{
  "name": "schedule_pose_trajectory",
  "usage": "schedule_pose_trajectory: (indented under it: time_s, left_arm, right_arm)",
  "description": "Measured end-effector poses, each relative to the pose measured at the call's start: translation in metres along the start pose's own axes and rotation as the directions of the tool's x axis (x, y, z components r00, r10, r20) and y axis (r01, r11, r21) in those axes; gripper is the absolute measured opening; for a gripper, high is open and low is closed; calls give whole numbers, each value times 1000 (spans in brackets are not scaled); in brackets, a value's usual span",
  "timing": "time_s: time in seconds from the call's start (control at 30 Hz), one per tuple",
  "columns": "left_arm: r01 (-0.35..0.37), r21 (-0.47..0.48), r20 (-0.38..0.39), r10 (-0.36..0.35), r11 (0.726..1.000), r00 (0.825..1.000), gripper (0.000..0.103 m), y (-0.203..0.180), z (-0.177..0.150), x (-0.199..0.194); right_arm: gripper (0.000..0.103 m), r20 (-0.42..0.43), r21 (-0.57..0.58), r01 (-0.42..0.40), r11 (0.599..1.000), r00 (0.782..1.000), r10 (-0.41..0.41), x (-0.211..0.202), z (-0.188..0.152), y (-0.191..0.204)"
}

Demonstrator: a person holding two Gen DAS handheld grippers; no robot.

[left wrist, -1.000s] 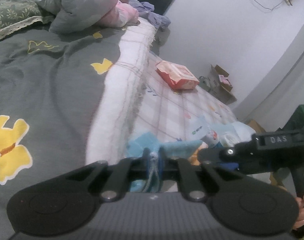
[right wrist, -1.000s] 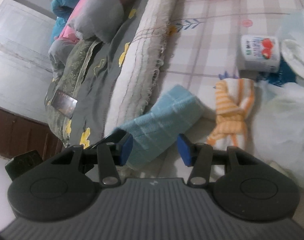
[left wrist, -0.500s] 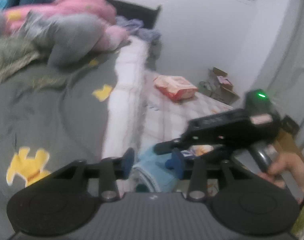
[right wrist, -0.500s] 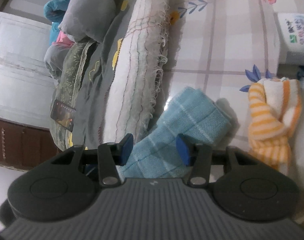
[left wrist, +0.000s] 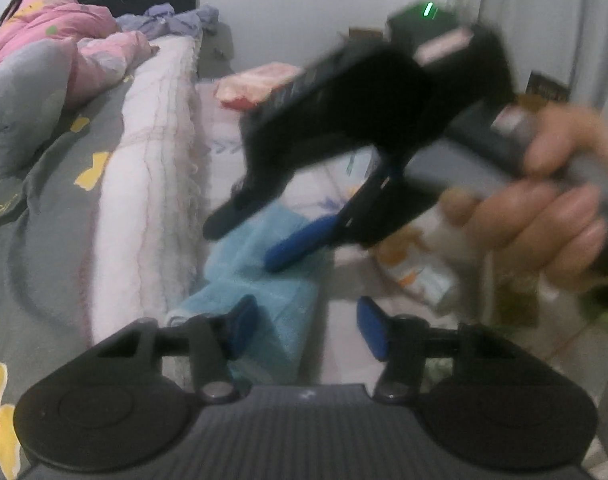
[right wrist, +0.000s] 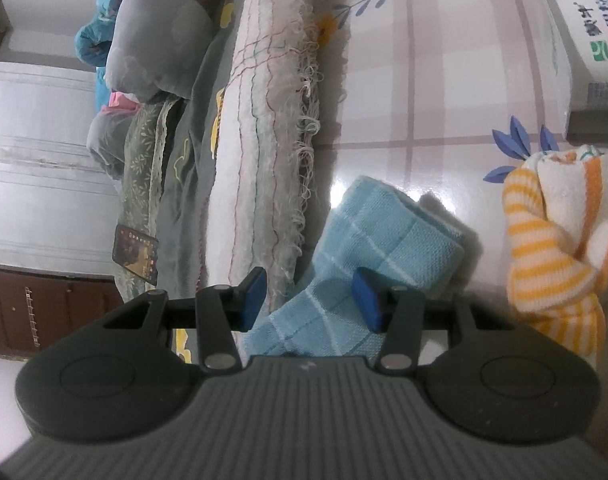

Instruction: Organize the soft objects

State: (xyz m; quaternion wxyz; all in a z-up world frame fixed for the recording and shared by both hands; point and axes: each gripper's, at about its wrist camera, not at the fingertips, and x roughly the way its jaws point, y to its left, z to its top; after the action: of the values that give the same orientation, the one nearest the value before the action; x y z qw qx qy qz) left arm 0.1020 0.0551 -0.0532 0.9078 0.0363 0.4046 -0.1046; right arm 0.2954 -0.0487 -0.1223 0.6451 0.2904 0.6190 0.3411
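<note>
The blue checked towel (right wrist: 367, 264), rolled or folded into a bundle, lies on the plaid bedsheet (right wrist: 443, 92) right beside the frayed white edge of the quilt (right wrist: 272, 120). The right gripper (right wrist: 309, 300) hangs over the near end of the towel with its jaws apart; the blue pads straddle the cloth, and no pressing contact shows. The left gripper (left wrist: 304, 330) has just been opening its jaws; they stand apart, the left pad in front of the towel (left wrist: 264, 280), the right pad over bare sheet, nothing clamped.

In the left wrist view, the right gripper (left wrist: 260, 240) crosses the frame above the towel, blurred, with a hand (left wrist: 543, 200) on its handle, and blocks much of the bed beyond.

To the towel's right lies an orange-striped cloth (right wrist: 555, 248), bunched and knotted, near but apart. Beyond that stands a white printed packet (right wrist: 591, 40). A pink packet (left wrist: 256, 84) lies farther up the sheet, well apart.

Left of the white edge spreads the grey quilt with yellow figures (left wrist: 44, 200). On it lies a dark card (right wrist: 136, 254), and pink and grey bedding (left wrist: 56, 64) is heaped at the head of the bed.
</note>
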Motion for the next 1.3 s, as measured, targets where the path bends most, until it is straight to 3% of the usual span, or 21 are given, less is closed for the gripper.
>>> schedule_pose_trajectory:
  time_s: [0.27,0.4,0.43,0.57,0.7,0.8,0.93,1.07,1.3]
  left_arm:
    - [-74,101,-48,79,992,996,53,-9,-1,14]
    - [-138,134,-50,145,981,988,28,-12,0,19]
    - [-134,123,-50,141,983,989,26,-8,3,21]
    - [-100,29,-54,101,995,993,17,6,6,18]
    - [-28,-134,-46,22,991,999,14,30,9,15]
    - [55,-281,-26,-65,958,998,13,54,8,10]
    - [172,-418,14,-183,892,983,13,77,7,4]
    - [248,-467,51,-254,849,966,13,79,4,-3]
    - [286,-465,74,-285,838,956,13,65,4,-13]
  right_arm:
    - [53,5,-32,94,995,996,-94,-32,-2,5]
    - [56,-19,-14,139,990,990,-140,-34,-2,-1]
    - [56,-23,-7,145,989,989,-146,-34,-1,-4]
    - [57,-46,17,152,988,987,-151,-25,-1,-9]
    - [60,-48,8,155,988,987,-155,-16,1,0]
    - [60,-51,10,159,987,986,-158,-11,4,7]
    - [60,-57,9,155,988,986,-154,-7,4,11]
    - [60,-51,-2,142,990,989,-141,-5,2,13]
    - [40,-26,-14,136,991,990,-136,-9,-7,11]
